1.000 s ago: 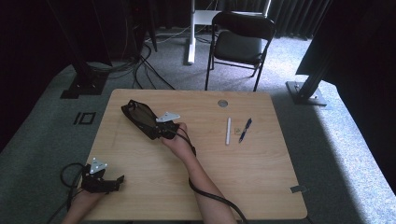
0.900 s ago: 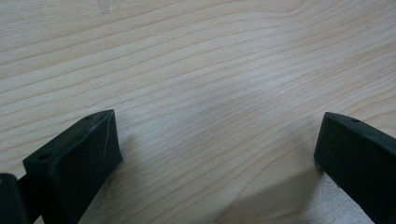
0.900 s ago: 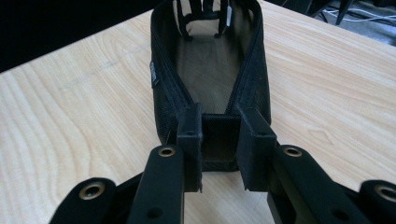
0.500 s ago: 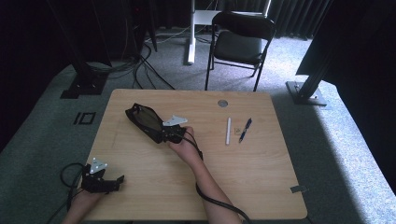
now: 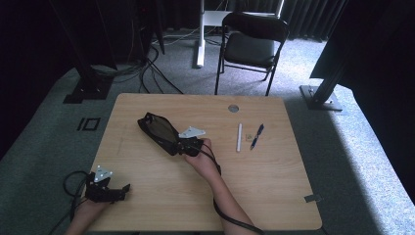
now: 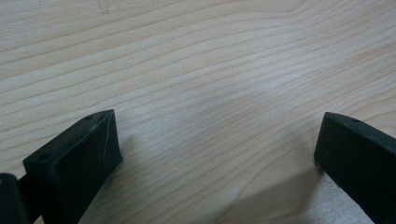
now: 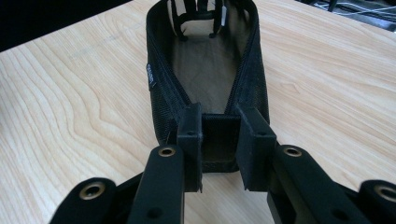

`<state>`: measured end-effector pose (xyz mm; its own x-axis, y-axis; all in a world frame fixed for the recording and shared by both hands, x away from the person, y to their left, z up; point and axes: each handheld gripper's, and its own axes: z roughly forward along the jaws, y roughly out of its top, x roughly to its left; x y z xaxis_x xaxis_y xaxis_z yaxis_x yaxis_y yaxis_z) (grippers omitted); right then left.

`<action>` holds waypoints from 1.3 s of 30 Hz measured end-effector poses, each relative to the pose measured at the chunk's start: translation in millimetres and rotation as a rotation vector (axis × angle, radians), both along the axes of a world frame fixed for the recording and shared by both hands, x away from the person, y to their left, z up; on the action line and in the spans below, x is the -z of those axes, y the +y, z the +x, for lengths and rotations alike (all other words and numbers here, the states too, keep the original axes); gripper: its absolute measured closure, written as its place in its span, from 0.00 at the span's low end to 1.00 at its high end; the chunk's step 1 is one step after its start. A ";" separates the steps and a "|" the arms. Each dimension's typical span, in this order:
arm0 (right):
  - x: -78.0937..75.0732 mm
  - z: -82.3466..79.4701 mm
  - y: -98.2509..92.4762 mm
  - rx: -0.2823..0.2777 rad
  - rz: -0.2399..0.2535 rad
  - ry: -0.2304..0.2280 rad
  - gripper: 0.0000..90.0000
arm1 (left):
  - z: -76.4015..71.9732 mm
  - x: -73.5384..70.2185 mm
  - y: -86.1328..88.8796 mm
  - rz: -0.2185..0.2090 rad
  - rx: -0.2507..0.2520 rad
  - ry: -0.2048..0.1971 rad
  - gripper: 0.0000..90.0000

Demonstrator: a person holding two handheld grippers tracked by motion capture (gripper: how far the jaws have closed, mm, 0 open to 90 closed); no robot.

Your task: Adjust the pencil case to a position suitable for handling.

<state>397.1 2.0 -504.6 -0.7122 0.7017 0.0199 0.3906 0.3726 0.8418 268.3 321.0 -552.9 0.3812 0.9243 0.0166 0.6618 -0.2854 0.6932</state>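
Pale wood table [image 5: 147,196], dim carpeted room. L gripper [image 5: 105,188], jaws wide w/ nothing between, rests near front-left edge. Black mesh zip pouch [image 5: 157,131], unzipped, lies mid-table, long axis running away from R gripper [image 5: 188,146], which pinches its near end. White pen [image 5: 239,137] and blue pen [image 5: 257,136] further right.

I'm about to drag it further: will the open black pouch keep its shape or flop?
Probably floppy: the pouch is woven fabric with a zipper rim, gaping open. The right gripper pinches only one end, so the far end will likely sag or trail. It looks light.
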 end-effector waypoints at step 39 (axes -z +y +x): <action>6.9 -63.1 -97.6 0.055 0.032 0.001 0.81 | 0.0 0.1 0.1 0.001 0.000 -0.001 0.01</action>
<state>334.0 -95.6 -511.5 -0.6729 0.7384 0.0440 0.4109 0.3236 0.8523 268.3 321.1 -552.9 0.3816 0.9241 0.0178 0.6613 -0.2864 0.6932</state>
